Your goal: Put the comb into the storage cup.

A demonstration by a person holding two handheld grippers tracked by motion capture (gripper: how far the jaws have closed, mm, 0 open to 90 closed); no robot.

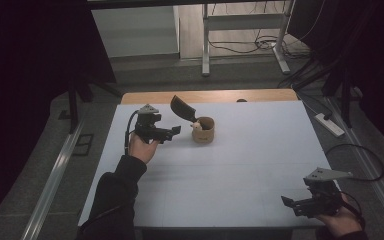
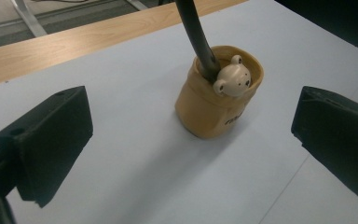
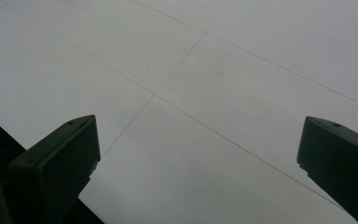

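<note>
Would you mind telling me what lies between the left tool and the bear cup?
Nothing: in the left gripper view, bare white table separates the open left tool from the cup.

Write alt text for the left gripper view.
A tan cup with a small bear head at its rim stands on a white table, with a dark spoon handle rising from it. The open left gripper frames it, apart from it.

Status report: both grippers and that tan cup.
Left gripper open, short of tan cup. Dark spoon stands in it. Right gripper open, over bare table. Nothing between.
</note>
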